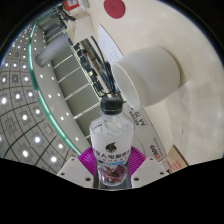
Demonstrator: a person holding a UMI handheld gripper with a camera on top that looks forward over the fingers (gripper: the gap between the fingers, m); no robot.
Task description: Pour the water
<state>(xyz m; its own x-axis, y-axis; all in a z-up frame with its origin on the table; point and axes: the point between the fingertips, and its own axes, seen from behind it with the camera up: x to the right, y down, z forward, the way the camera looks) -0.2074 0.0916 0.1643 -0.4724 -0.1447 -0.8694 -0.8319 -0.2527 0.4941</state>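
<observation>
Between the fingers [113, 165]: clear plastic water bottle [112, 140], clamped at labelled midsection, tilted toward white cup [150, 72] | handling: thin wall, likely yielding, slippery, fairly light | hold: mid-body, firm not crushing.

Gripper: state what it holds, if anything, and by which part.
The gripper holds a clear water bottle with a dark cap, clamped between both pink pads at its lower body, around the label. The bottle's neck points toward a white cup.
</observation>
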